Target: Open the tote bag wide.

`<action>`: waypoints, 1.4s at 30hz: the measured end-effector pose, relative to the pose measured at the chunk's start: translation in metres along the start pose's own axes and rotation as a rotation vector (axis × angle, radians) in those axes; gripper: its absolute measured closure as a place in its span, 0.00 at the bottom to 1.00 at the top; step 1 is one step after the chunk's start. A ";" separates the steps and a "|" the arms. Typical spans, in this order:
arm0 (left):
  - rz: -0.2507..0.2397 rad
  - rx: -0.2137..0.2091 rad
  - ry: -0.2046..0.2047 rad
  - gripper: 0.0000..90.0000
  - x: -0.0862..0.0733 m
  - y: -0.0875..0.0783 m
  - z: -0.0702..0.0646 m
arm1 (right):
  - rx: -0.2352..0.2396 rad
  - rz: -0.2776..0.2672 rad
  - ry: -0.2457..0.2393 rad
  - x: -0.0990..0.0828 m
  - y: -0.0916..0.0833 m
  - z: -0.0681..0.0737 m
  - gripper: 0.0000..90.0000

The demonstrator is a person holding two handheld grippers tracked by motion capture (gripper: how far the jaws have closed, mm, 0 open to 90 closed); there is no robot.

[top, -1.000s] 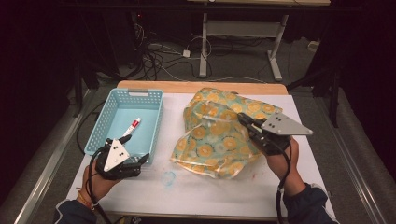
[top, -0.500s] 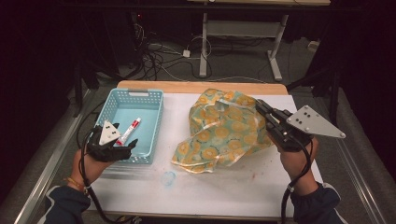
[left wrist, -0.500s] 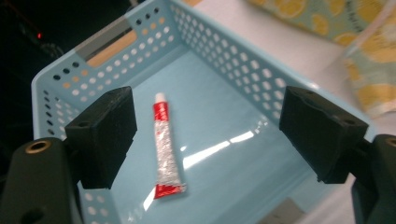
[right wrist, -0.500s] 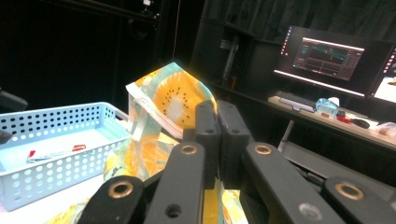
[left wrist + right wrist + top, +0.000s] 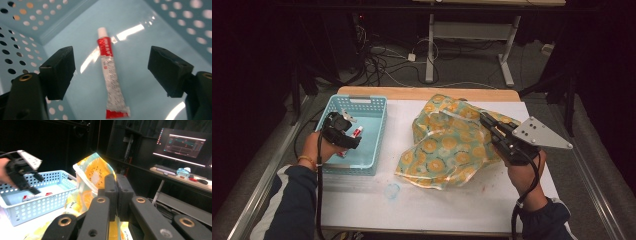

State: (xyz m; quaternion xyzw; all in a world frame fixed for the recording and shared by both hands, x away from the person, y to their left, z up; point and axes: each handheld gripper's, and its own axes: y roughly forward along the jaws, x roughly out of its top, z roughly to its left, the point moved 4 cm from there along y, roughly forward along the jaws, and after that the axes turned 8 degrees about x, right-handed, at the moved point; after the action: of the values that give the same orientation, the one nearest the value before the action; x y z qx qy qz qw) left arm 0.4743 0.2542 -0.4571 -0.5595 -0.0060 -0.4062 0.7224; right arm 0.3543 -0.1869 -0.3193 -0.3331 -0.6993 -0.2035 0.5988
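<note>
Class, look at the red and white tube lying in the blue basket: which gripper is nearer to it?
Left. The left gripper hangs open right over the tube in the basket; the right gripper is across the table, shut on the patterned bag.

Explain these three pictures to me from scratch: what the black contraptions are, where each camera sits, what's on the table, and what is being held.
There is no robot here. A person holds a pair of hand-operated tongs in each hand, and each pair carries a small camera.

The high view looks down on the table from above. The left tongs hang over a blue basket; the right tongs pinch a bag printed with orange slices.

The left gripper view looks along the left tongs' two black jaws, which stand open above a red and white tube lying on the basket floor.

The right gripper view looks along the right tongs, whose jaws are shut on the bag's edge, lifting it.
</note>
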 end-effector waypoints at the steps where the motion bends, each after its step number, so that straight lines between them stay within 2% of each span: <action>1: 0.016 -0.005 -0.019 0.30 0.001 0.005 0.003 | 0.008 0.002 -0.002 -0.002 0.001 0.001 0.99; 3: 0.040 -0.038 -0.053 0.32 0.002 0.016 0.006 | 0.011 0.003 -0.003 -0.002 0.002 0.001 0.99; 7: 0.102 -0.082 -0.086 0.40 0.001 0.036 0.008 | 0.024 0.008 -0.004 -0.006 0.003 0.002 0.99; 8: 0.138 -0.102 -0.098 0.44 -0.002 0.044 0.007 | 0.024 0.009 -0.001 -0.007 0.003 0.002 0.99; 9: 0.138 -0.102 -0.098 0.45 -0.002 0.044 0.007 | 0.027 0.011 -0.004 -0.008 0.004 0.002 0.99; 10: 0.142 -0.130 -0.131 0.45 -0.003 0.048 0.009 | 0.029 0.014 -0.003 -0.009 0.004 0.002 0.99; 11: 0.142 -0.130 -0.131 0.48 -0.003 0.048 0.009 | 0.030 0.016 -0.004 -0.009 0.004 0.002 0.99; 12: 0.140 -0.173 -0.159 0.51 -0.005 0.048 0.011 | 0.030 0.018 -0.001 -0.010 0.004 0.002 0.99; 13: 0.137 -0.193 -0.164 0.55 -0.005 0.048 0.011 | 0.032 0.019 -0.002 -0.011 0.004 0.001 0.99; 14: 0.137 -0.193 -0.164 0.61 -0.005 0.048 0.011 | 0.032 0.019 -0.002 -0.011 0.004 0.001 0.99; 16: 0.129 -0.230 -0.140 0.73 -0.004 0.047 0.007 | 0.031 0.021 0.006 -0.012 0.005 0.001 0.99; 17: 0.129 -0.230 -0.140 0.76 -0.004 0.047 0.007 | 0.031 0.021 0.005 -0.012 0.005 0.000 0.99; 18: 0.129 -0.222 -0.124 0.76 -0.003 0.046 0.006 | 0.031 0.021 0.009 -0.012 0.005 0.000 0.99; 20: 0.129 -0.218 -0.115 0.77 -0.003 0.046 0.006 | 0.031 0.022 0.015 -0.012 0.005 0.000 0.99; 21: 0.129 -0.204 -0.106 0.78 -0.002 0.045 0.006 | 0.029 0.023 0.015 -0.012 0.005 0.000 0.99; 22: 0.129 -0.172 -0.082 0.78 -0.001 0.042 0.005 | 0.028 0.024 0.016 -0.013 0.005 0.000 0.99; 24: 0.089 -0.148 -0.074 0.78 0.002 0.035 0.006 | 0.027 0.021 0.013 -0.012 0.005 0.000 0.99; 25: 0.089 -0.148 -0.074 0.78 0.002 0.035 0.006 | 0.024 0.022 0.013 -0.012 0.005 -0.001 0.99; 28: 0.009 -0.120 -0.062 0.78 0.007 0.021 0.008 | 0.019 0.018 0.015 -0.011 0.004 -0.002 0.99; 29: -0.048 -0.121 -0.066 0.78 0.008 0.011 0.008 | 0.016 0.016 0.011 -0.011 0.003 -0.002 0.99; 30: -0.048 -0.121 -0.066 0.78 0.008 0.011 0.008 | 0.011 0.014 0.010 -0.010 0.002 -0.002 0.99; 33: -0.144 -0.139 -0.083 0.78 0.009 -0.006 0.006 | 0.002 0.011 0.014 -0.009 0.001 -0.003 0.99; 34: -0.202 -0.146 -0.081 0.78 0.010 -0.017 0.001 | 0.001 0.011 0.015 -0.009 0.001 -0.003 0.99; 35: -0.202 -0.146 -0.081 0.78 0.010 -0.017 0.001 | 0.001 0.011 0.015 -0.009 0.001 -0.003 0.99; 38: -0.279 -0.153 -0.061 0.78 0.010 -0.033 -0.010 | -0.006 0.017 0.010 -0.010 0.001 -0.004 0.99; 42: -0.340 -0.163 -0.030 0.78 0.012 -0.047 -0.025 | -0.009 0.019 0.013 -0.011 0.001 -0.004 0.99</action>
State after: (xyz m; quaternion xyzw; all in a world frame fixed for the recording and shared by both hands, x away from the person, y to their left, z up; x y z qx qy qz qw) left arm 0.4434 0.2247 -0.4236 -0.6131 -0.0785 -0.5133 0.5953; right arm 0.3583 -0.1909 -0.3292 -0.3412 -0.6913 -0.2031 0.6037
